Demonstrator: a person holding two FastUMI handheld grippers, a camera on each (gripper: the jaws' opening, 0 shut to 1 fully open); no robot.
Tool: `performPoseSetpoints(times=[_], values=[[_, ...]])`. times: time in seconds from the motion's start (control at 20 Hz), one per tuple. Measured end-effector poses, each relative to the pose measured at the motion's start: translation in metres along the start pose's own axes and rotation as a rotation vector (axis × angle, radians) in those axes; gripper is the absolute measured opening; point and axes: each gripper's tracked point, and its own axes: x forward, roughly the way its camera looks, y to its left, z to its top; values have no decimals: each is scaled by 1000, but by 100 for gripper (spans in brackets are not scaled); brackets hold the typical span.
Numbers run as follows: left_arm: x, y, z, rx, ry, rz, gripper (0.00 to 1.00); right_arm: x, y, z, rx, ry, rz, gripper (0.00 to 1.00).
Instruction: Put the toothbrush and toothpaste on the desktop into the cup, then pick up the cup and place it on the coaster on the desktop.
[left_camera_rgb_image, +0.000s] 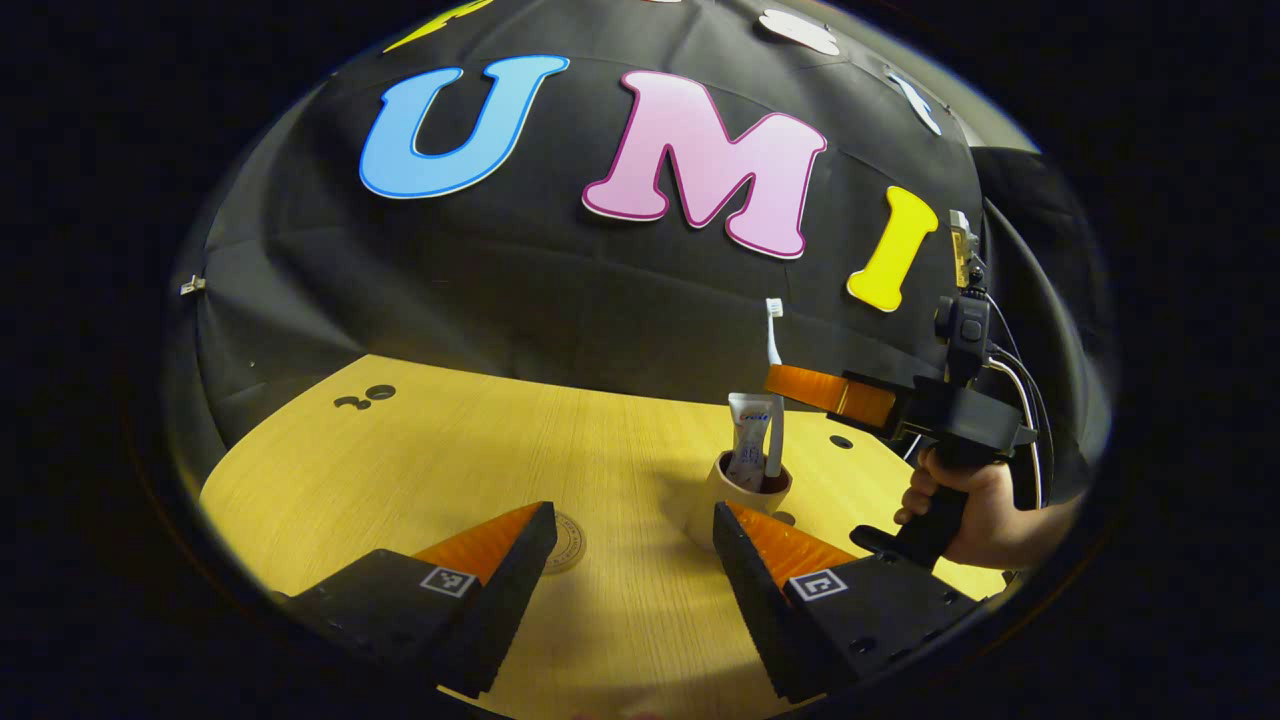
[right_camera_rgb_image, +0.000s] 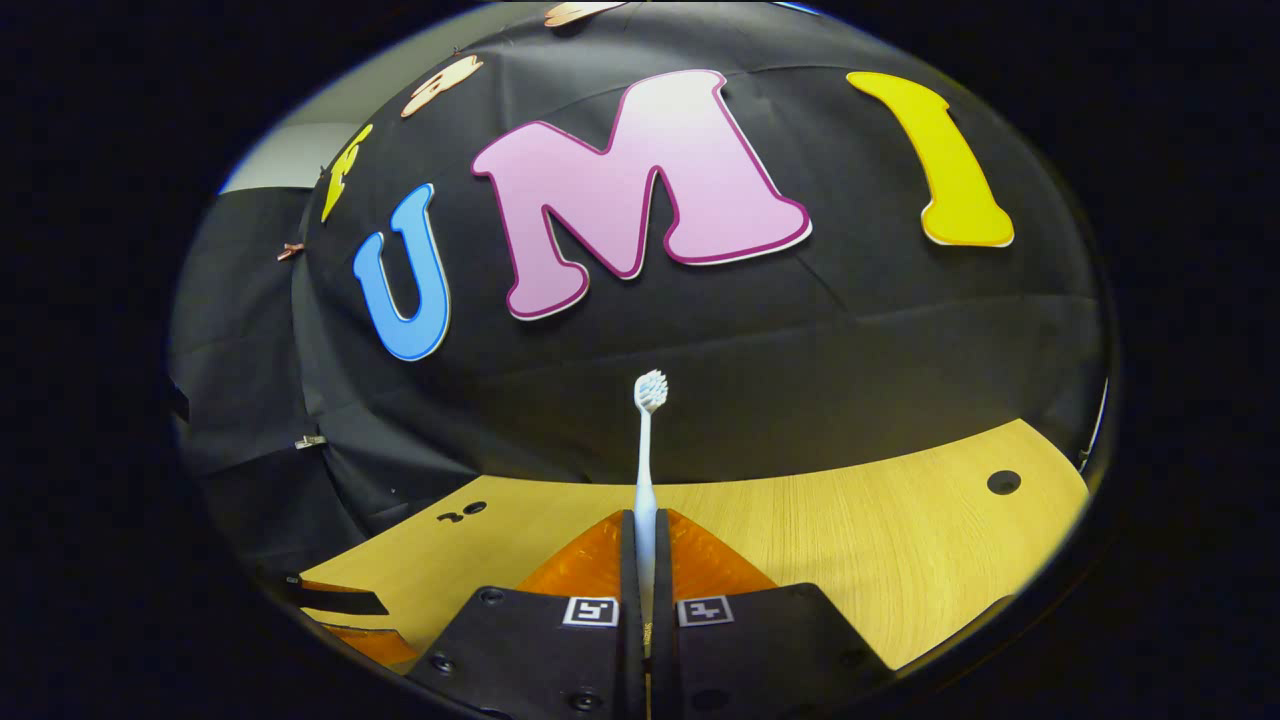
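While the right tool (right_camera_rgb_image: 642, 525) stays out of the cup, its two fingers are clenched on the toothbrush (right_camera_rgb_image: 647, 450), which stands upright at the centre of the right gripper view with its bristled head up against the dark wall. Right of centre in the left gripper view, that same tool (left_camera_rgb_image: 800, 385), held by a hand (left_camera_rgb_image: 965, 505), grips the toothbrush (left_camera_rgb_image: 773, 350) partway up its handle, and the handle's lower end reaches down into the cup (left_camera_rgb_image: 715, 495). Beside it in the cup stands the toothpaste (left_camera_rgb_image: 750, 435), upright. At the bottom of that view the left tool (left_camera_rgb_image: 635, 530) is released, its fingers spread wide apart, low over the wooden worktop (left_camera_rgb_image: 400, 470). Between those fingers a round coaster (left_camera_rgb_image: 565, 540) lies flat on the worktop, just left of the cup.
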Motion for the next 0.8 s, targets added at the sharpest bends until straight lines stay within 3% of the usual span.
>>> performPoseSetpoints(times=[0.4,0.65,0.7,0.75,0.8], values=[[-3,5,-3,-86,-50,2,98,-12,9,-15,-127,-90,-10,7],[-1,5,-13,-94,-43,-3,98,-23,8,-40,-156,-106,-41,12],[0,5,-15,-89,-37,-3,98,-25,6,-45,-160,-99,-49,18],[-1,5,-18,-85,-29,-3,98,-26,8,-48,-152,-90,-47,13],[-4,8,-21,-82,-27,-4,98,-32,8,-48,-142,-87,-50,39]])
